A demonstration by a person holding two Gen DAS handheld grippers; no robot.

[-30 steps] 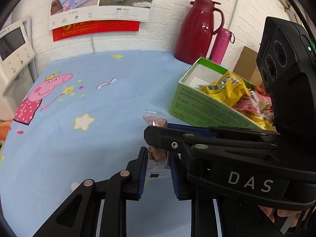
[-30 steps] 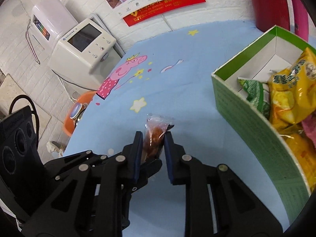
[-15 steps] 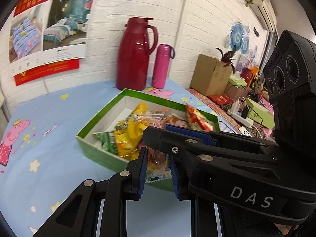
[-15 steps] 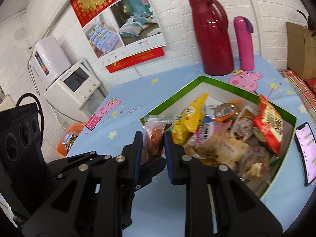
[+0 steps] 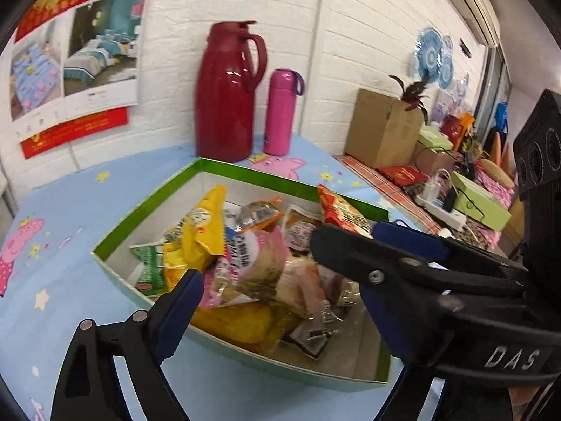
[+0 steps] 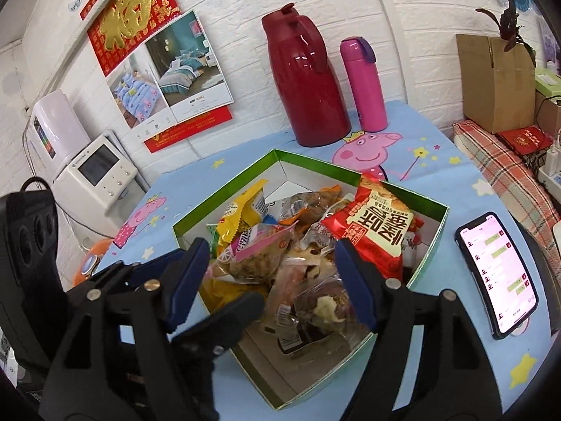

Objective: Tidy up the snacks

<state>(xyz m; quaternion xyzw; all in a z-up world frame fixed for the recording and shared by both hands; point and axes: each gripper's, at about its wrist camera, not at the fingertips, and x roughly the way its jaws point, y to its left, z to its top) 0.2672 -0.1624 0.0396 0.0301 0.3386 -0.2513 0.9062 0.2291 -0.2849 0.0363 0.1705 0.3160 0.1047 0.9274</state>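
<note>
The blue cartoon tablecloth [image 6: 438,210] lay bare of loose packets wherever the cameras reached, so the gathering looked largely done, though its near edge was hidden. The green box [image 6: 429,245] sat in the middle, heaped with snacks [image 6: 266,263], a red packet [image 6: 375,228] propped on top. Over its near side the right gripper [image 6: 273,280] and left gripper [image 5: 280,298] both hung spread wide, holding nothing. A phone [image 6: 494,270] lay just beside the box.
</note>
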